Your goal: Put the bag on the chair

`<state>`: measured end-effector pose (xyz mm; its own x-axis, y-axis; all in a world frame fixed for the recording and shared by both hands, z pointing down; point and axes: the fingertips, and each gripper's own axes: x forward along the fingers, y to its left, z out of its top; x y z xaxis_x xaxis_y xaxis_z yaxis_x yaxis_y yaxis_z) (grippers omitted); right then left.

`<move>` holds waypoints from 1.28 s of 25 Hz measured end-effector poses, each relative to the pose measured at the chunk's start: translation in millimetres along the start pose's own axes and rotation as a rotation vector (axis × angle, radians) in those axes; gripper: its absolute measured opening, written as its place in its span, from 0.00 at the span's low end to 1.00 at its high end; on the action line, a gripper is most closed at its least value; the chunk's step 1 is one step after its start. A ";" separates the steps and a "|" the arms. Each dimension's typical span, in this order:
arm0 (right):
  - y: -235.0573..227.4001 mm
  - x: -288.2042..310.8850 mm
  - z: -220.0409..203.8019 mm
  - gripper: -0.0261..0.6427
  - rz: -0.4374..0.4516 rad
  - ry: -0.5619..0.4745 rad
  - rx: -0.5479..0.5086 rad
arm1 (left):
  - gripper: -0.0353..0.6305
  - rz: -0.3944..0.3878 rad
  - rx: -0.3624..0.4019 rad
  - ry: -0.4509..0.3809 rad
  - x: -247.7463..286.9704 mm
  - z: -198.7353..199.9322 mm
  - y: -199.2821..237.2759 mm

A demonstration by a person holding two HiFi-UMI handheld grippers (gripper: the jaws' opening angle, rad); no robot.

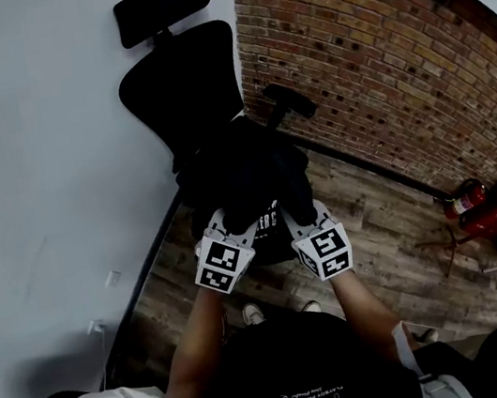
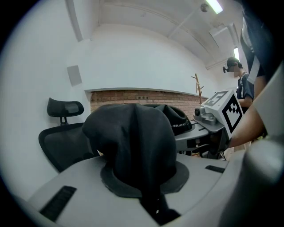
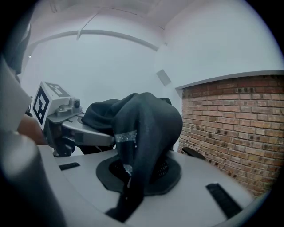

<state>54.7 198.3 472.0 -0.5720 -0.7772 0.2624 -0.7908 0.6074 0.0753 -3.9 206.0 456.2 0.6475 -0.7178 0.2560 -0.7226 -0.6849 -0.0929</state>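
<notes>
With the left gripper (image 1: 230, 223) and right gripper (image 1: 303, 218) both clenched on folds of the bag (image 1: 247, 179), which hangs just over the chair (image 1: 182, 83) seat (close before its backrest), I'd lower it level and centred, then let go together.

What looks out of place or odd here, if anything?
Nothing is damaged or spilled. The bag hangs bunched from the left gripper and right gripper, by the chair. Only the fire extinguishers near the brick wall seem to lie tipped over.
</notes>
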 end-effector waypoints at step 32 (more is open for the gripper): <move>-71.8 64.8 -0.4 0.11 0.007 0.025 -0.004 | 0.15 -0.015 0.016 0.052 86.3 7.0 48.3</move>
<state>74.5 104.4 484.0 -0.5722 -0.7683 0.2868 -0.7856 0.6139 0.0772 18.7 110.1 467.1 0.6448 -0.7000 0.3071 -0.7084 -0.6981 -0.1037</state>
